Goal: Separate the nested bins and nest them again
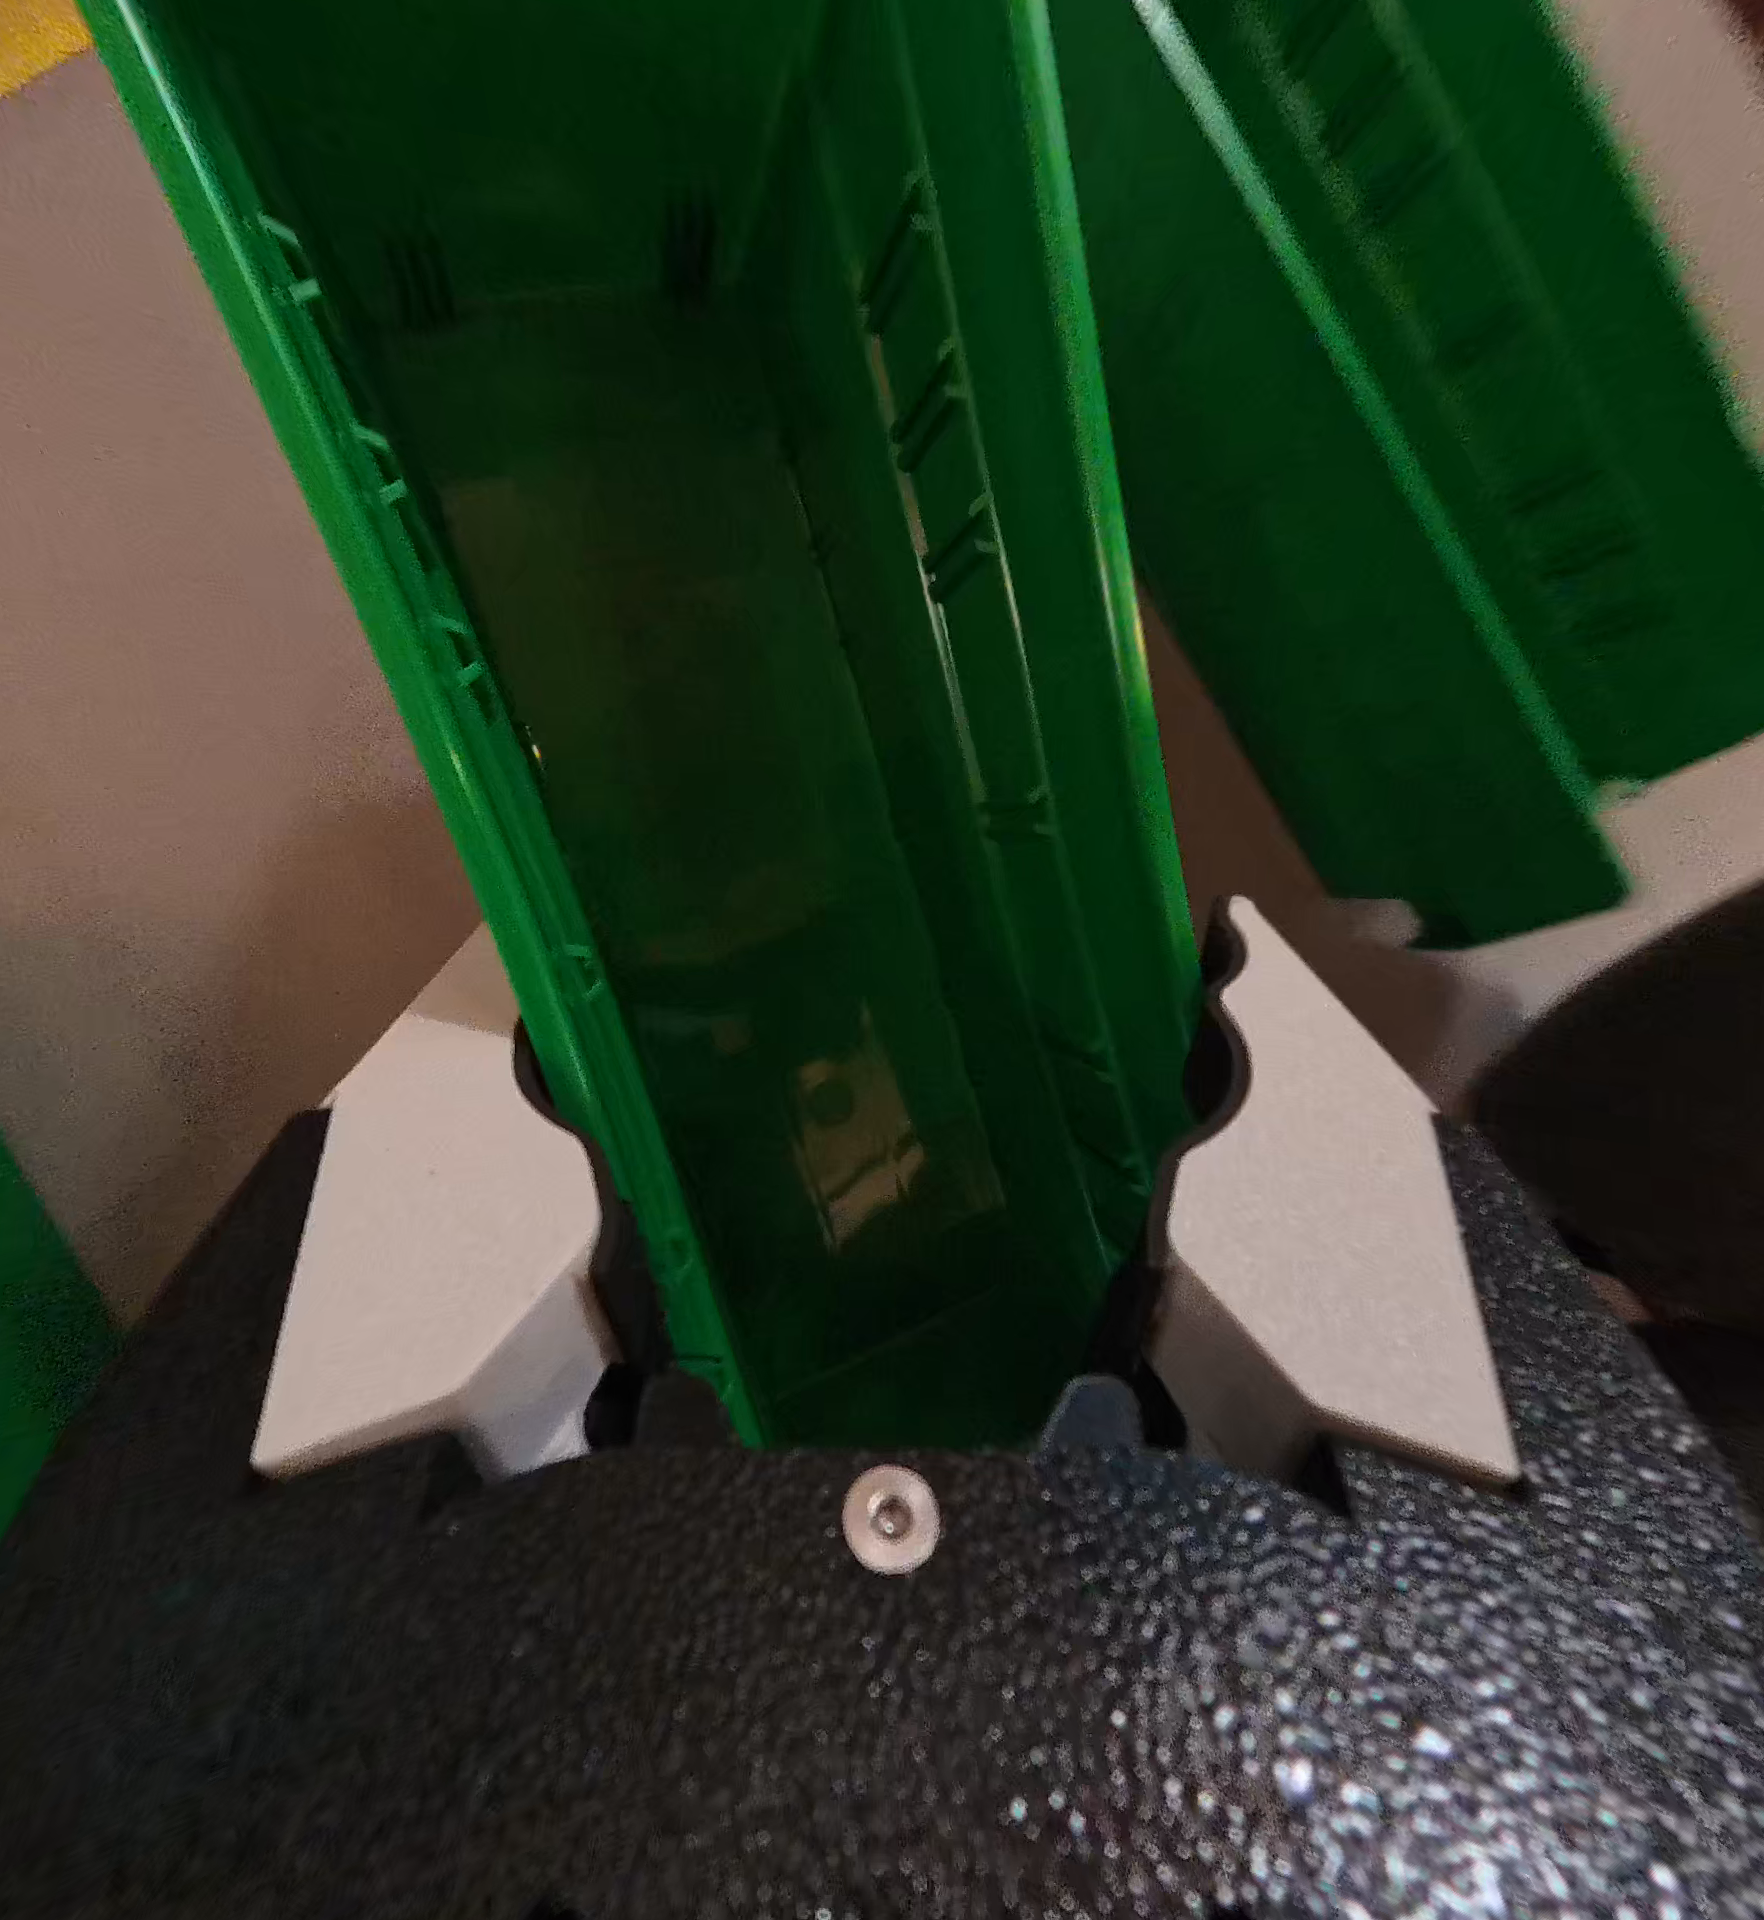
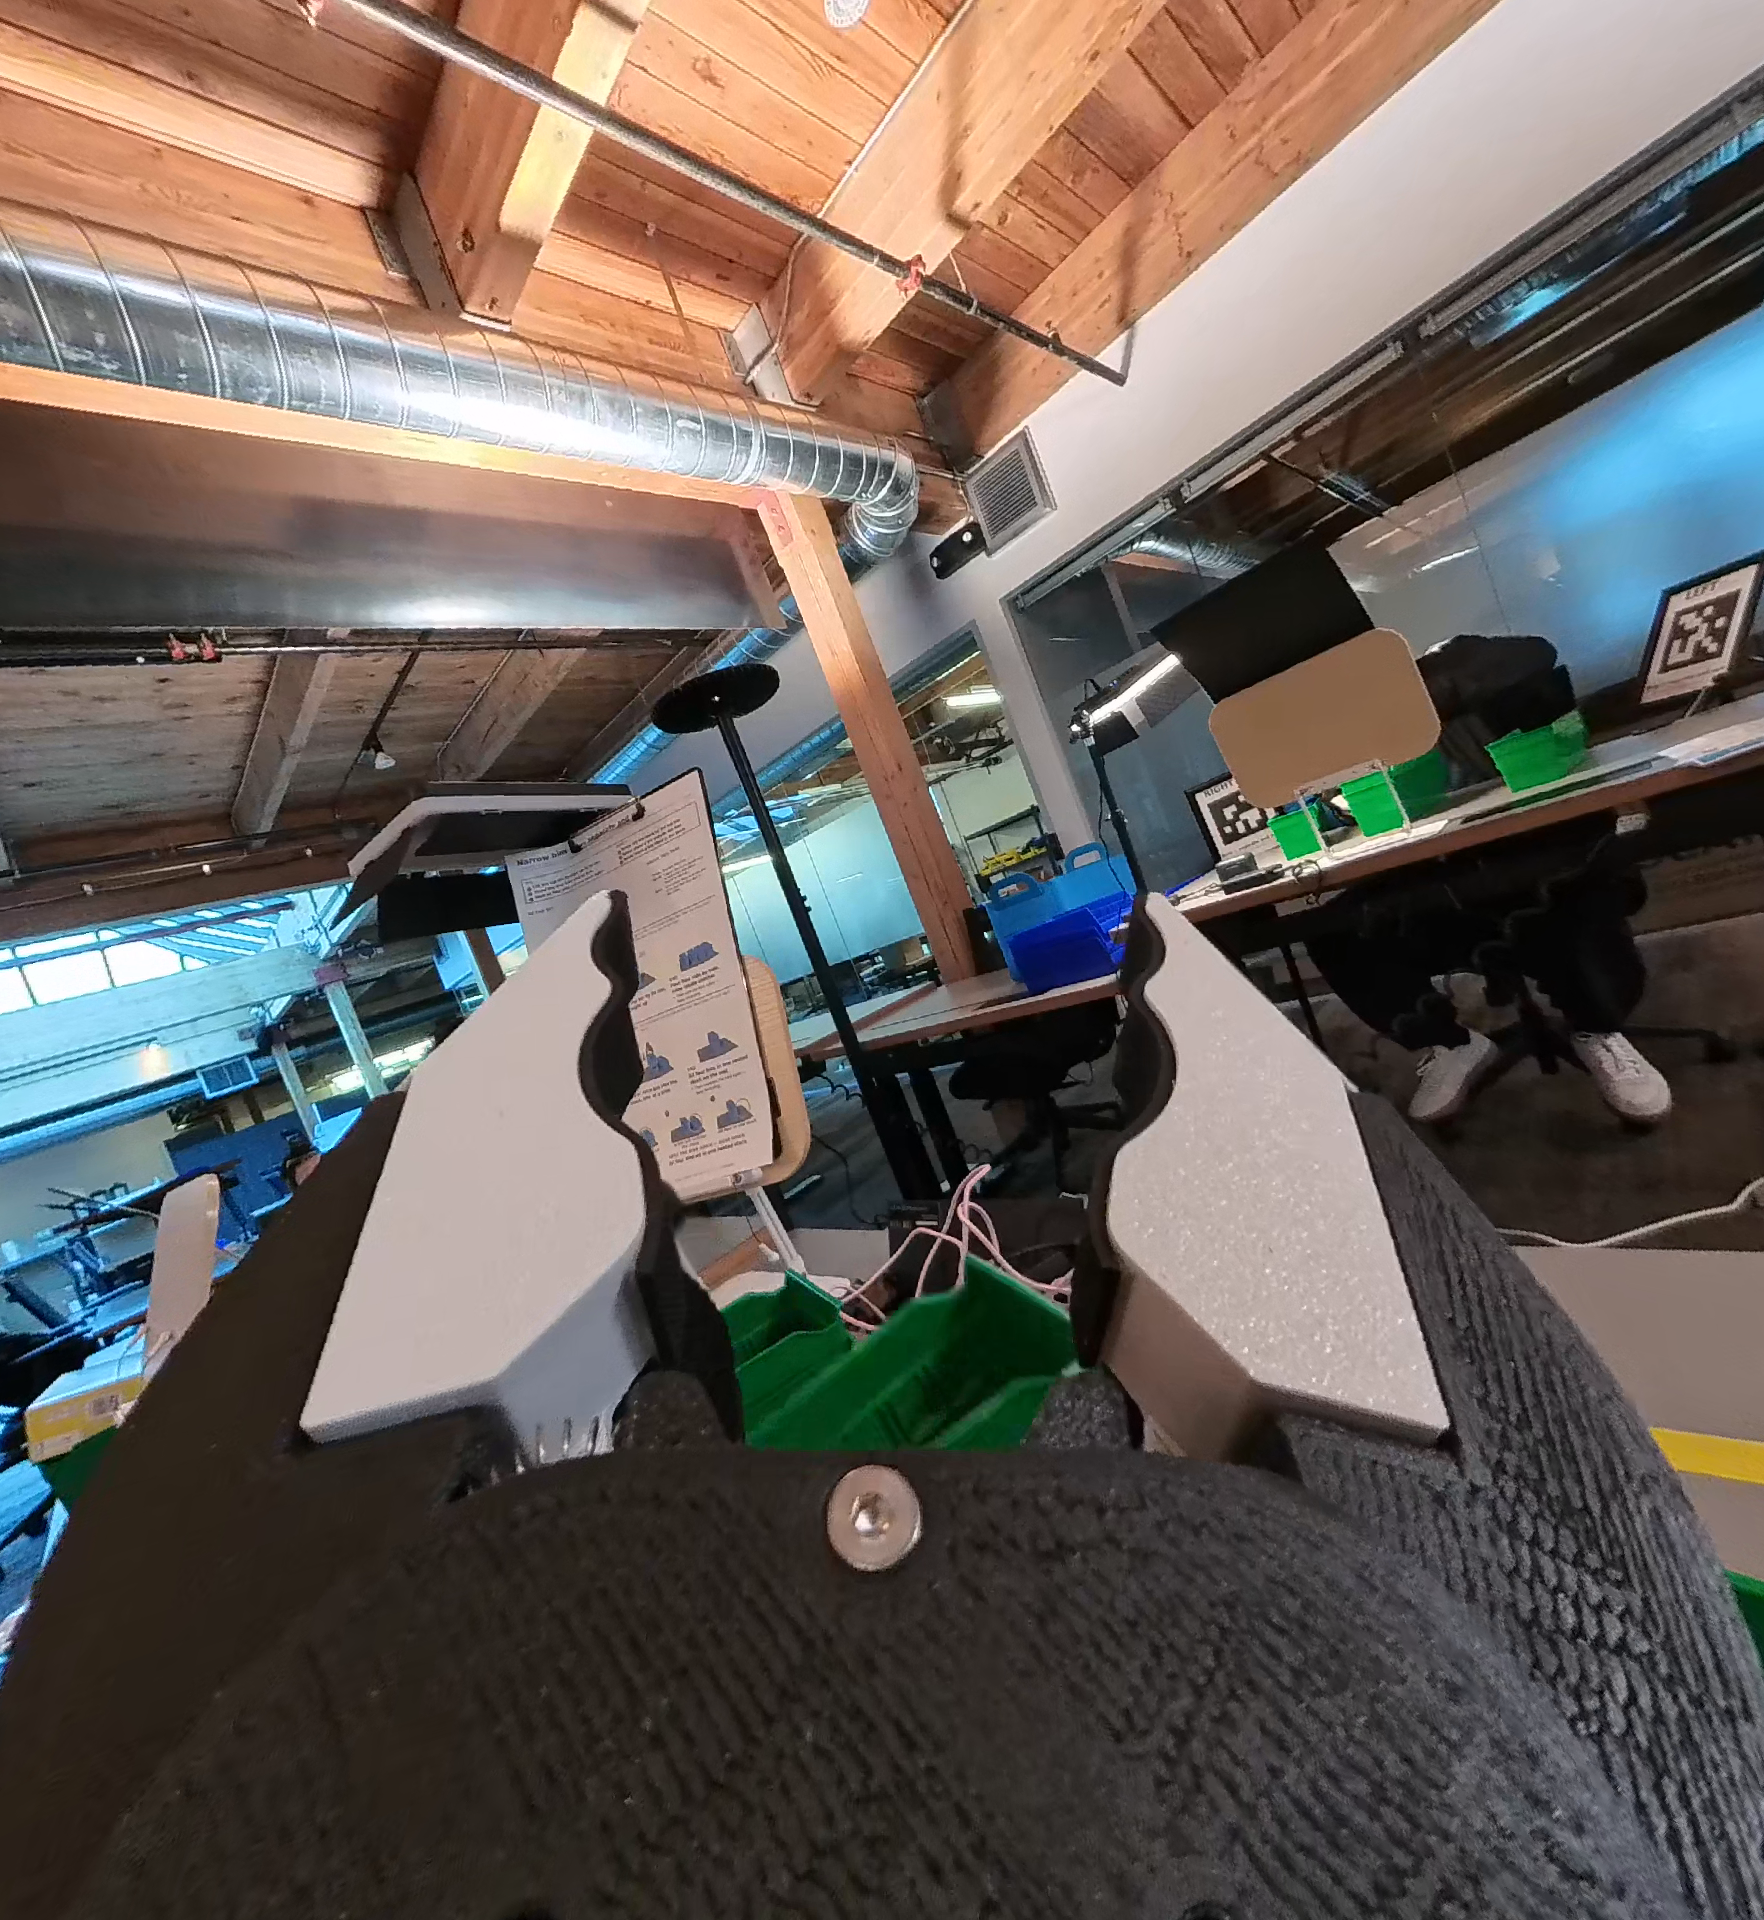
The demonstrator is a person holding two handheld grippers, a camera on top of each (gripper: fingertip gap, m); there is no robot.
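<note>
The left claw grips a long, narrow green bin across its near end, one grey finger on each side wall, the bin reaching away from the camera over a beige surface. A second green bin lies just to its right, apart from the held one, its outline smeared by motion blur. The right claw stands wide and empty, tilted up toward a timber ceiling and a silver duct, with more green bins low between its fingers. The step appears to be carrying one separated bin toward its mate. Doing it well likely means keeping the grip square on both walls so the bin does not twist, lining its length up with the other bin before lowering, and bringing the idle right claw down to steady the receiving bin.
</note>
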